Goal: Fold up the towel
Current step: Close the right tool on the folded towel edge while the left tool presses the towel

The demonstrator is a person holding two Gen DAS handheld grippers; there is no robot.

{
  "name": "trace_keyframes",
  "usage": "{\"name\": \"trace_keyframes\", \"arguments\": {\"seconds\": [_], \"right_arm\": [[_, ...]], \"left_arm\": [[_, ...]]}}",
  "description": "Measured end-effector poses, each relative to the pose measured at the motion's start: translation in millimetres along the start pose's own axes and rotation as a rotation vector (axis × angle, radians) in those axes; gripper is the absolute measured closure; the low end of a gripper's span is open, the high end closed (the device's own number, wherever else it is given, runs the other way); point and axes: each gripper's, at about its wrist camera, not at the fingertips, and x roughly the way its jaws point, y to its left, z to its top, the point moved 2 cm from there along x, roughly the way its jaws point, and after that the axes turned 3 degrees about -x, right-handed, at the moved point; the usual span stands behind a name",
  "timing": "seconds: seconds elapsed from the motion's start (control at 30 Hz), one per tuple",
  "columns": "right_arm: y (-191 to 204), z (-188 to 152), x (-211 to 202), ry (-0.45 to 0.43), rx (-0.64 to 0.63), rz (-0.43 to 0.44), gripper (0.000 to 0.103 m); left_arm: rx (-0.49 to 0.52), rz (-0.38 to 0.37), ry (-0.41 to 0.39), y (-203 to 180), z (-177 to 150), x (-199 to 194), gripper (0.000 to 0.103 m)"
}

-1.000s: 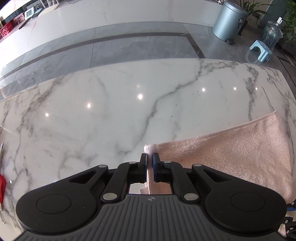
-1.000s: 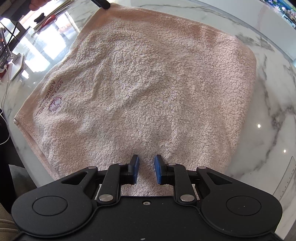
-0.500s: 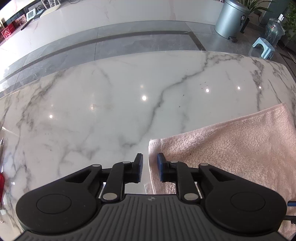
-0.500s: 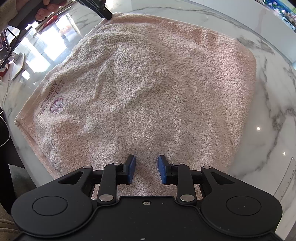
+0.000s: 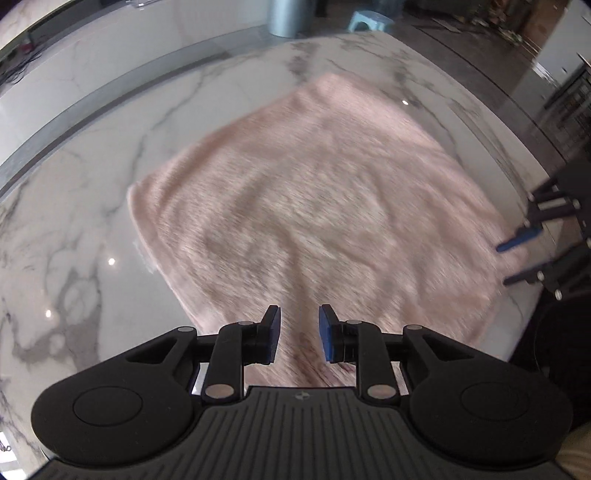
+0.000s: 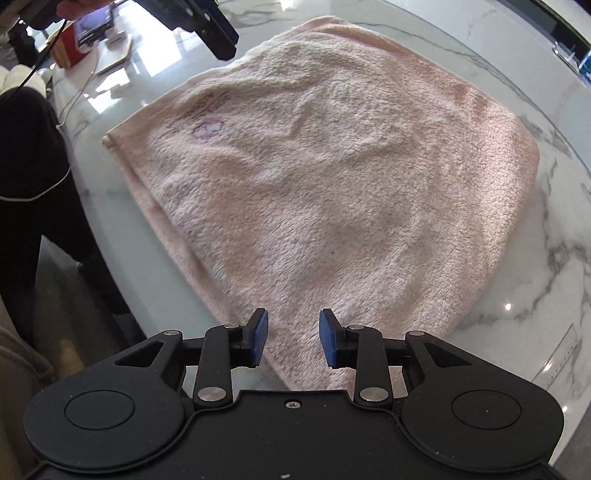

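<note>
A pink terry towel (image 5: 314, 206) lies flat on the white marble table (image 5: 74, 221), folded with two layers at its edges. It also shows in the right wrist view (image 6: 332, 177), with a red logo near its left edge. My left gripper (image 5: 298, 332) is open and empty above the towel's near corner. My right gripper (image 6: 293, 334) is open and empty above another corner. The right gripper also shows at the right edge of the left wrist view (image 5: 517, 258), and the left gripper at the top of the right wrist view (image 6: 218, 37).
A grey bin (image 5: 291, 16) and a blue stool (image 5: 369, 20) stand on the floor beyond the table. A person in dark clothes (image 6: 33, 166) stands at the table's left edge. Cables and a red box (image 6: 70, 48) lie at the far left. A clear ruler (image 6: 557, 358) lies right.
My left gripper let go of the towel corner, opened wider and swung around to face the whole towel. My right gripper opened wider and drew back slightly.
</note>
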Motion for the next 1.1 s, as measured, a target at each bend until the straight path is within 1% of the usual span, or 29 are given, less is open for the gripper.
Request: {"name": "trace_keyframes", "arguments": {"seconds": [0.13,0.2,0.3,0.37,0.47,0.5,0.6,0.7,0.77,0.83,0.9,1.0,1.1], "right_arm": [[12.7,-8.0,-3.0,-0.014,-0.043,-0.018,0.074],[16.3,-10.9,-2.4,-0.017,-0.062,-0.019,0.075],[22.4,-14.7,0.2,-0.011,-0.097,-0.022,0.079],[25.8,-15.5,4.3,0.0,-0.12,-0.039,0.08],[27.5,-14.5,10.0,0.01,-0.145,-0.059,0.081],[27.9,-13.8,11.4,0.013,-0.15,-0.065,0.081],[28.6,-12.1,15.2,0.023,-0.165,-0.081,0.087],[30.0,-11.4,20.4,0.039,-0.18,-0.091,0.088],[28.4,-10.7,21.1,0.039,-0.17,-0.095,0.094],[25.8,-9.5,17.0,0.028,-0.155,-0.096,0.097],[23.6,-8.4,10.5,0.015,-0.146,-0.093,0.097],[21.4,-6.5,-3.7,-0.01,-0.134,-0.063,0.097],[24.9,-6.3,-12.4,-0.007,-0.177,-0.025,0.097]], "left_arm": [[0.131,-0.006,0.014,-41.9,-28.5,1.9,0.081],[0.18,-0.002,0.006,-55.1,-38.9,4.2,0.081],[0.218,0.016,0.01,-68.4,-52.4,11.6,0.081],[0.235,0.057,0.015,-72.0,-58.2,17.4,0.081],[0.243,0.096,0.024,-74.6,-65.2,25.4,0.081],[0.244,0.1,0.024,-75.7,-66.2,26.8,0.081],[0.254,0.111,0.028,-77.0,-68.8,30.8,0.081],[0.254,0.127,0.028,-74.5,-70.6,34.3,0.081],[0.243,0.127,0.021,-72.4,-70.8,33.9,0.081],[0.237,0.129,0.011,-70.5,-69.8,31.5,0.081],[0.239,0.126,0.002,-70.2,-69.1,28.6,0.081],[0.247,0.123,-0.009,-72.0,-69.2,25.6,0.081],[0.249,0.125,-0.01,-74.0,-69.0,26.3,0.081]]}}
